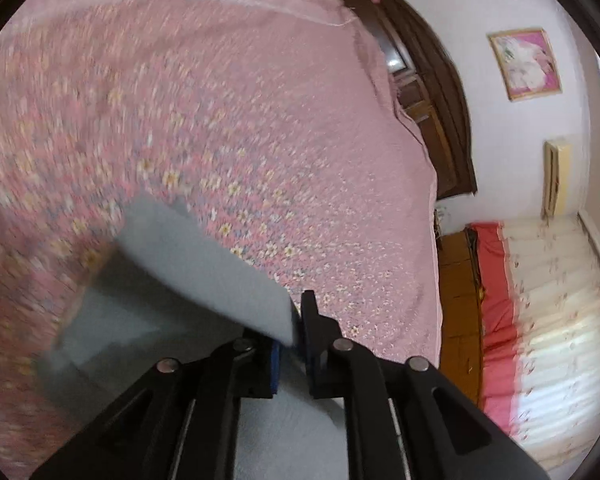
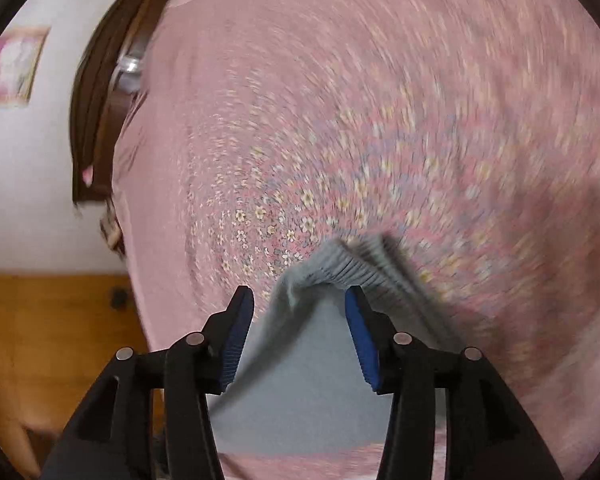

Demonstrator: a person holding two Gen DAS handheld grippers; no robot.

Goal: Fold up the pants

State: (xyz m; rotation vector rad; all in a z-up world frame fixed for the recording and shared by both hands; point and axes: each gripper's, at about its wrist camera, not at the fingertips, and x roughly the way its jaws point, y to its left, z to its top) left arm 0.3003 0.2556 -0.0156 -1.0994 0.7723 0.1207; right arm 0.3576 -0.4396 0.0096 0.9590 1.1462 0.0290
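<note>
1. The left tongs were clenched on a corner of the grey pants, cloth pinched between the pads.
2. The right tongs stood released, jaws apart; the ribbed waistband lay between the pads, untouched by them.
3. The pants lay on the bed, over its pink flowered cover.
4. Judgement: to finish this fold well, lay both corners level, free the left one too, then smooth any ridge.
</note>
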